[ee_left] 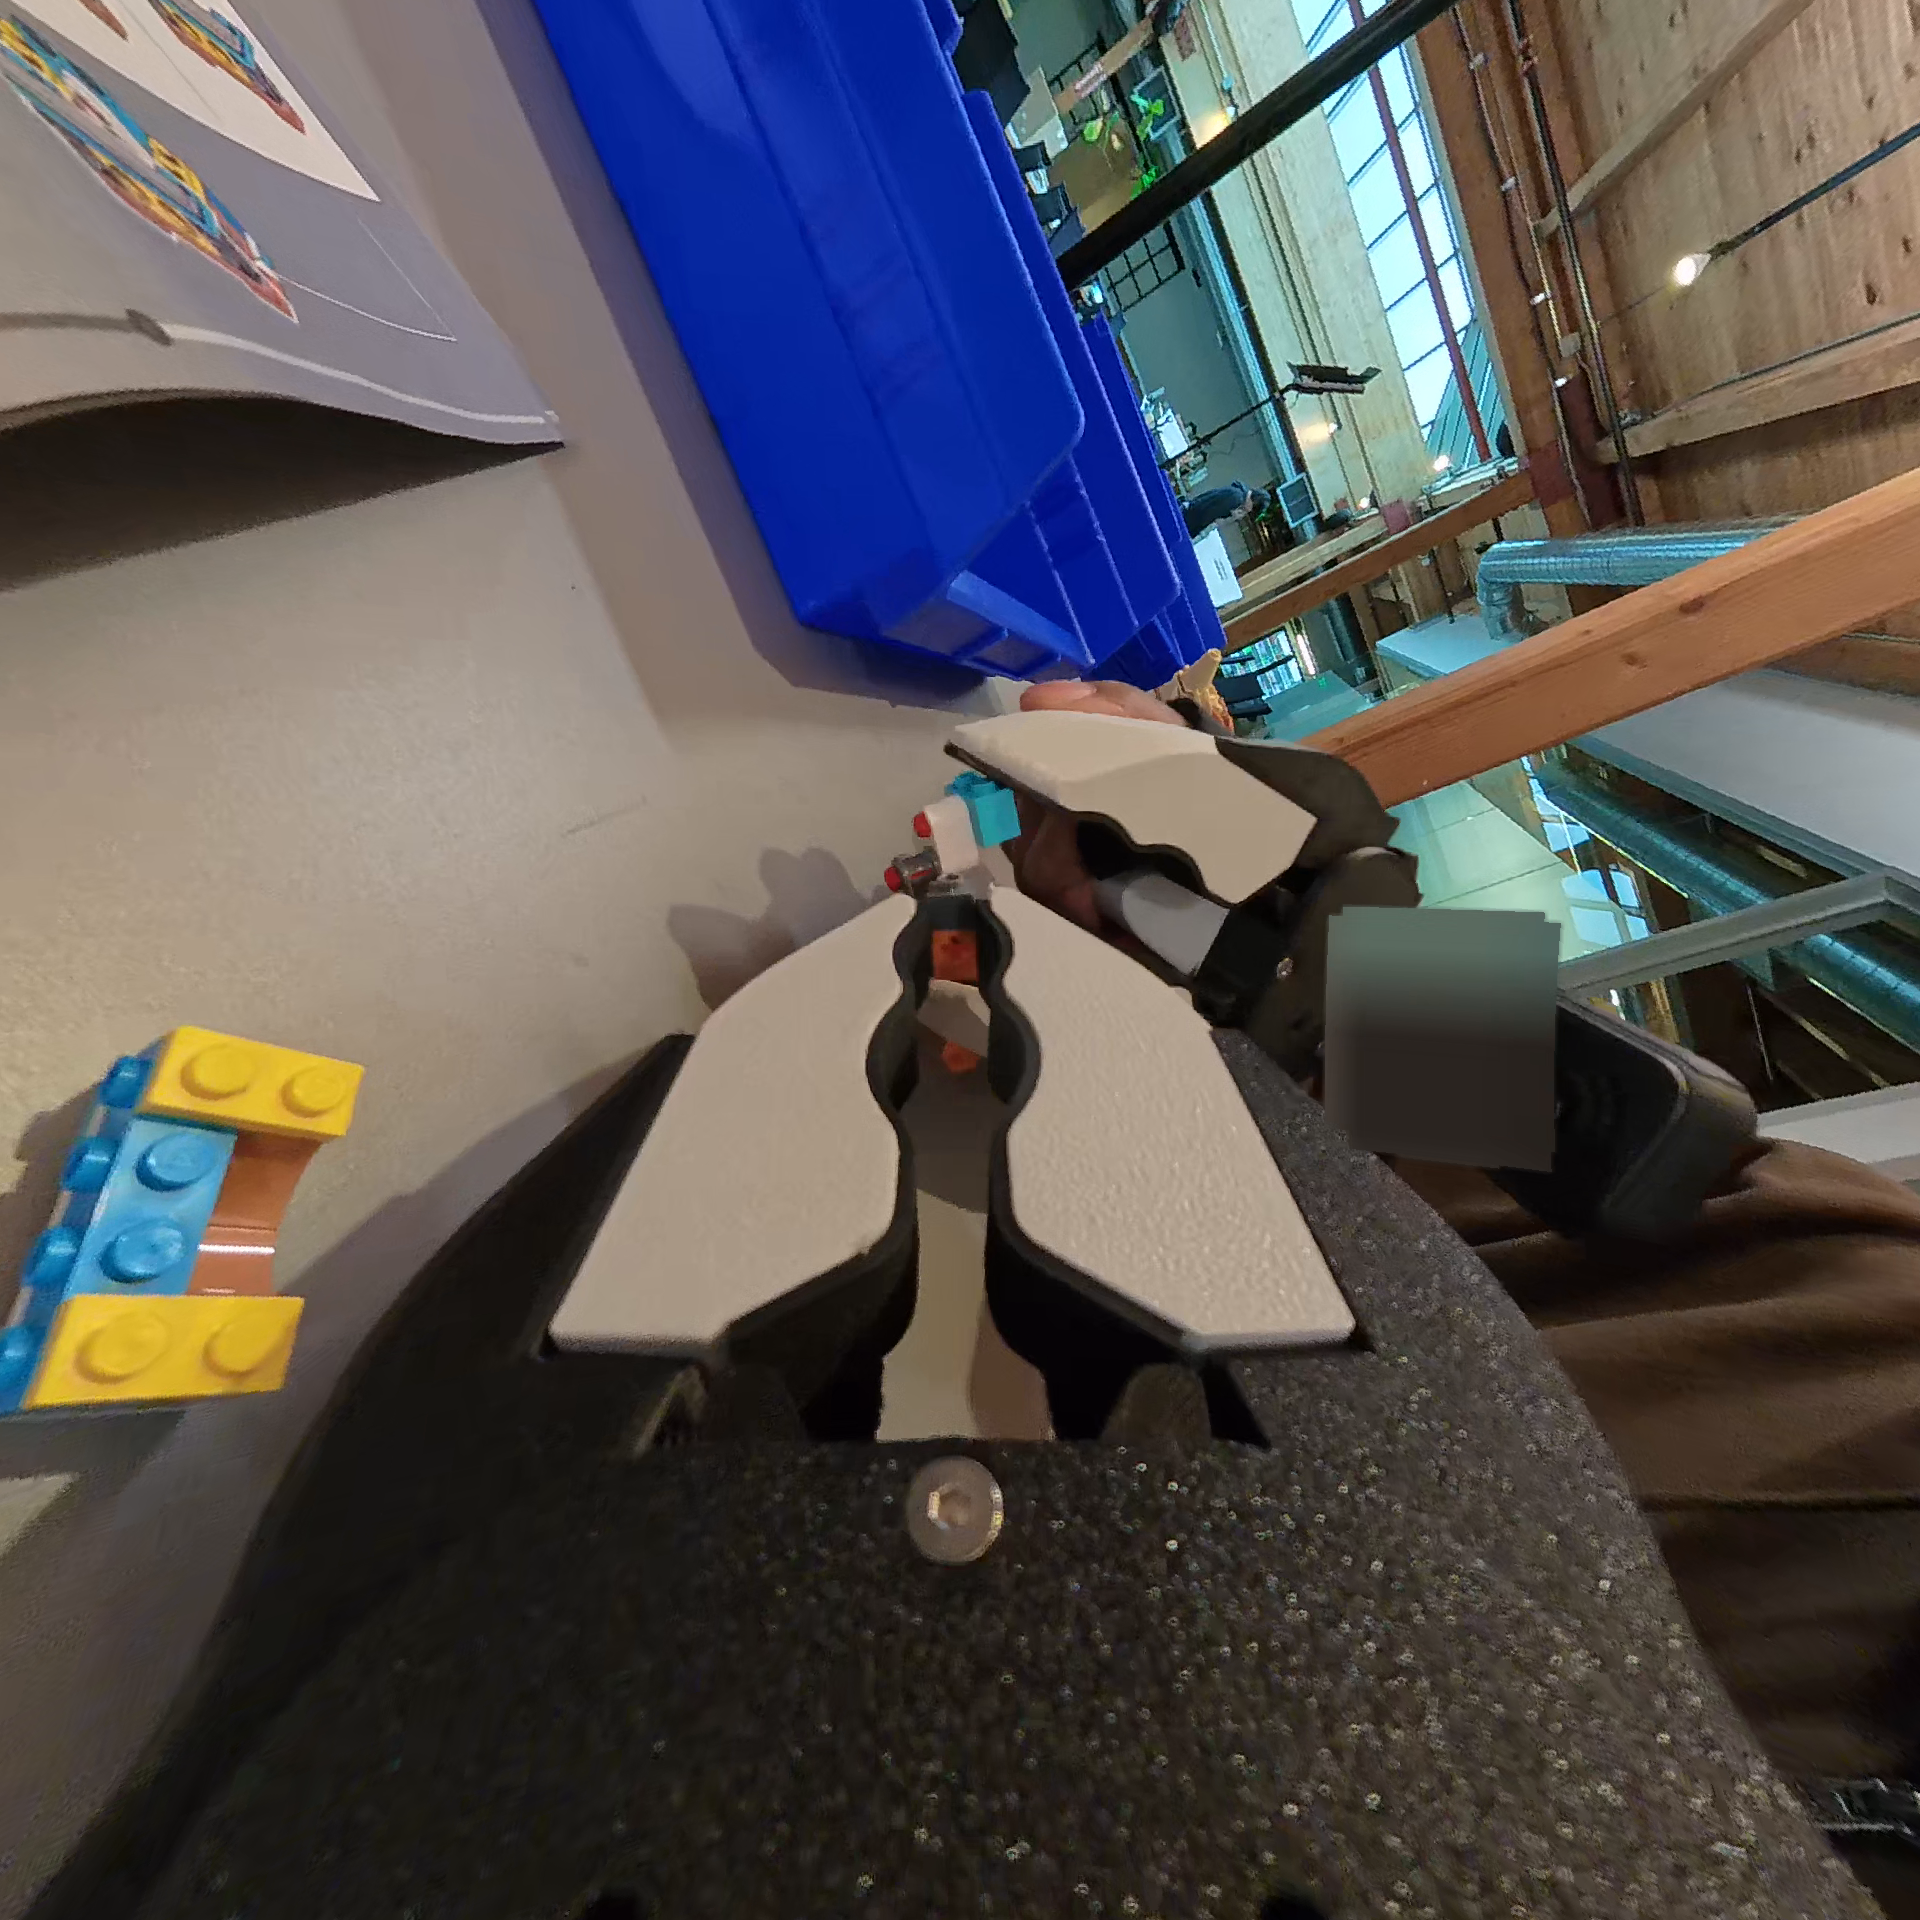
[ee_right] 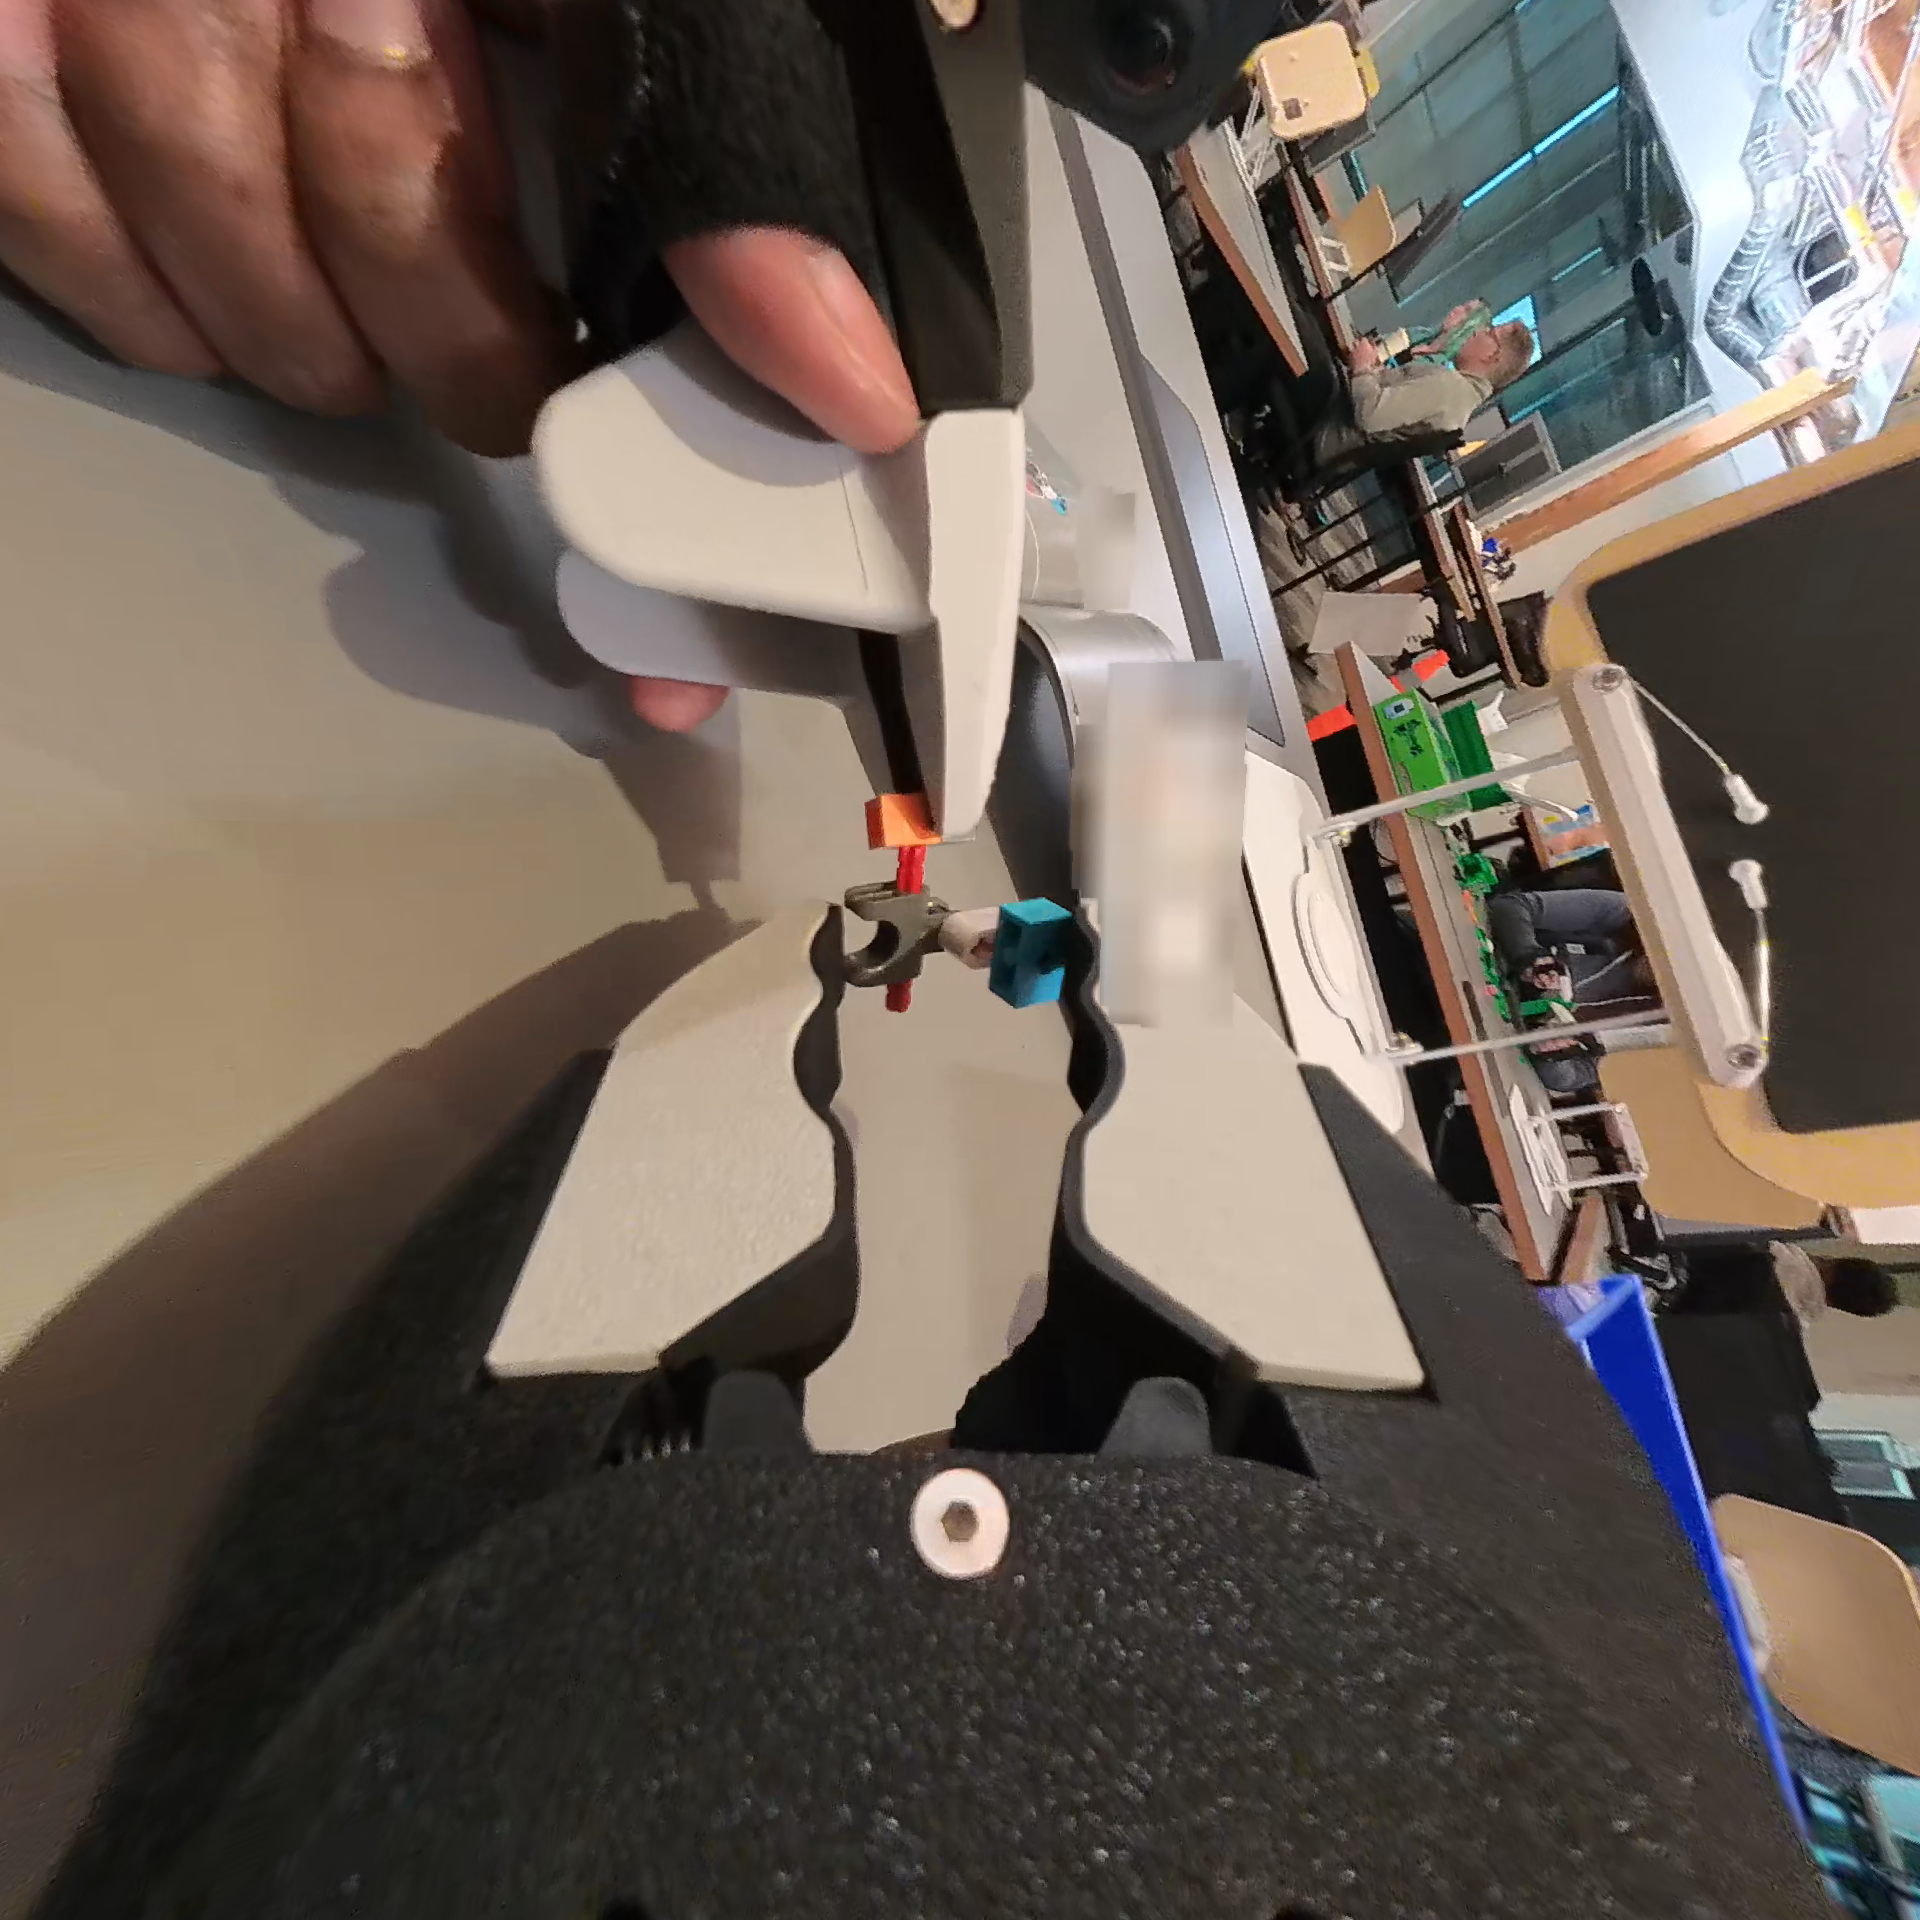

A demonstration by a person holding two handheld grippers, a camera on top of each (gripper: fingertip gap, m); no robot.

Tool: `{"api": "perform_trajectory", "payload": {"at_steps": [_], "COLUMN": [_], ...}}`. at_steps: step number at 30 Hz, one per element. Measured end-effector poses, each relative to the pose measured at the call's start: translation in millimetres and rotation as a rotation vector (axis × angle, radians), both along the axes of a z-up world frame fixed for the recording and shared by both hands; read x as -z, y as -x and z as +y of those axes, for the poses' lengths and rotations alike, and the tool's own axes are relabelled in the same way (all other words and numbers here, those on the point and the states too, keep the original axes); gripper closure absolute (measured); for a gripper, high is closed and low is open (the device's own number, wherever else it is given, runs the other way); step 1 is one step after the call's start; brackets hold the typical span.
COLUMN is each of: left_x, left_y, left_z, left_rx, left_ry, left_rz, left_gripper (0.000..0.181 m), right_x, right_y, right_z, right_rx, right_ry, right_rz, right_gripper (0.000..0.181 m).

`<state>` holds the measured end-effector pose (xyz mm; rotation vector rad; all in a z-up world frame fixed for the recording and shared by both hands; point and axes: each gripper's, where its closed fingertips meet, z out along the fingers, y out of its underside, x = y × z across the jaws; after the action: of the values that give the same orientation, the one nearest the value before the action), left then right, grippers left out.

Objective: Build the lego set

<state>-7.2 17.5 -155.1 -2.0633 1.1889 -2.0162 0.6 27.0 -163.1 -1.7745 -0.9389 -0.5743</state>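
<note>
My left gripper point(ee_left: 951, 920) is shut on a small orange brick point(ee_left: 953, 954) with a red axle point(ee_right: 910, 871) sticking out of it. My right gripper point(ee_right: 956, 935) is shut on a small assembly held between its tips: a grey connector point(ee_right: 894, 935), a white piece point(ee_right: 968, 932) and a teal brick point(ee_right: 1029, 951). The red axle passes through the grey connector. In the right wrist view the left gripper point(ee_right: 920, 816) comes down from above with the orange brick point(ee_right: 900, 819). In the left wrist view the right gripper point(ee_left: 977, 821) holds the teal brick point(ee_left: 985, 812) just beyond my fingertips.
A partial build of yellow, blue and brown bricks point(ee_left: 177, 1216) lies on the grey table point(ee_left: 416, 779) at the left. Blue bins point(ee_left: 883, 364) stand behind. An instruction sheet point(ee_left: 156, 156) lies at the upper left. A person's hand point(ee_right: 312, 187) holds the left gripper. My left and right fingertips are right by each other.
</note>
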Motion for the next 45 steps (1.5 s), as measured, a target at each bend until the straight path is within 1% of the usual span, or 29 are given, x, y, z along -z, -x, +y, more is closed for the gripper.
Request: {"api": "perform_trajectory", "payload": {"at_steps": [7, 11, 23, 37, 45], "left_x": [1.7, 1.6, -0.3, -5.0, -3.0], "left_y": [-0.8, -1.1, -2.6, -2.6, -3.0], "left_z": [4.1, 5.5, 4.9, 6.8, 8.8], "left_rx": [-0.05, -0.059, -0.067, -0.079, -0.091], "left_ry": [-0.022, -0.016, 0.005, 0.0, -0.015], "left_rz": [0.008, 0.008, -0.002, -0.016, -0.01], "left_gripper": [0.173, 0.173, 0.17, 0.169, 0.172], "right_x": [0.2, 1.0, -1.8, -3.9, -2.2], "right_y": [0.5, 0.0, -2.6, -4.1, -2.1], "right_z": [3.2, 4.2, 6.7, 8.1, 8.7], "right_rx": [0.046, 0.065, 0.108, 0.116, 0.107], "right_ry": [-0.008, 0.009, -0.006, -0.024, -0.022], "right_rz": [-0.071, -0.031, 0.004, 0.017, 0.021], "right_gripper": [0.142, 0.142, 0.141, 0.142, 0.142]}}
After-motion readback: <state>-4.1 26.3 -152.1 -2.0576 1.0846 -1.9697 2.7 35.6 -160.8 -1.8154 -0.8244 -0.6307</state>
